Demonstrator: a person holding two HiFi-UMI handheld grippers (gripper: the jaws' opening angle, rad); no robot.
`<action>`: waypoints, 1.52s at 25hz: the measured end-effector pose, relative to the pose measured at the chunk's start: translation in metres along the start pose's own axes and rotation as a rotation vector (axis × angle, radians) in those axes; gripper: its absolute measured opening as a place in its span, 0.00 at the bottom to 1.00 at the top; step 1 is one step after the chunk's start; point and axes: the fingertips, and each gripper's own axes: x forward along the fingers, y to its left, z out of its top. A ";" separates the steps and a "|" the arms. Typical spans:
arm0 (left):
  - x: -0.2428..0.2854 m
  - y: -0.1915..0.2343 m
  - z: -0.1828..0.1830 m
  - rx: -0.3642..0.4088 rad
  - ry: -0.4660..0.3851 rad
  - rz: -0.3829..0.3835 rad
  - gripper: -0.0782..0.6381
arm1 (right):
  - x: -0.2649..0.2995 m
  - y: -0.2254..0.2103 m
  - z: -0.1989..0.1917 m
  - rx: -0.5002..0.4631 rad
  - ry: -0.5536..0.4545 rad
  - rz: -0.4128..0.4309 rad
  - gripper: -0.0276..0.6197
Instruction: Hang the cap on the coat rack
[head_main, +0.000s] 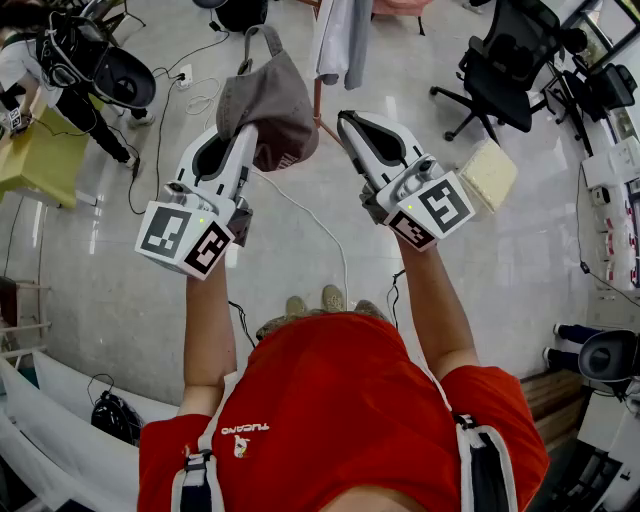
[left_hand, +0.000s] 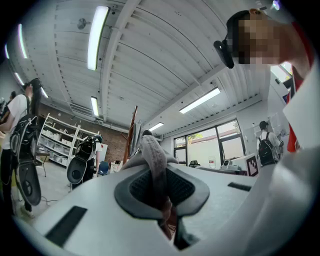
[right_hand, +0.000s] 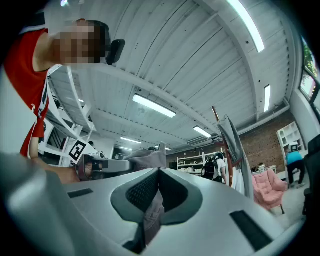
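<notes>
The left gripper (head_main: 243, 140) has its jaws clamped on the grey cap (head_main: 265, 100). The right gripper (head_main: 352, 125), jaws together, pinches grey cap fabric at the cap's right edge. The cap hangs between them, just near of the coat rack (head_main: 318, 100).

I see a glossy pale floor (head_main: 500, 270), a black office chair (head_main: 497, 70) far right, ceiling strip lights (left_hand: 96, 35) and a brick wall (right_hand: 272, 142).
</notes>
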 end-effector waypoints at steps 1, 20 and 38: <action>-0.001 0.001 0.001 0.000 -0.003 0.000 0.15 | 0.001 0.001 0.001 0.000 -0.001 0.002 0.08; -0.016 0.061 0.014 -0.034 -0.021 -0.026 0.15 | 0.039 0.018 -0.007 0.013 -0.009 -0.017 0.08; 0.146 0.188 0.041 -0.018 -0.055 -0.086 0.15 | 0.140 -0.153 -0.047 0.033 -0.078 -0.029 0.08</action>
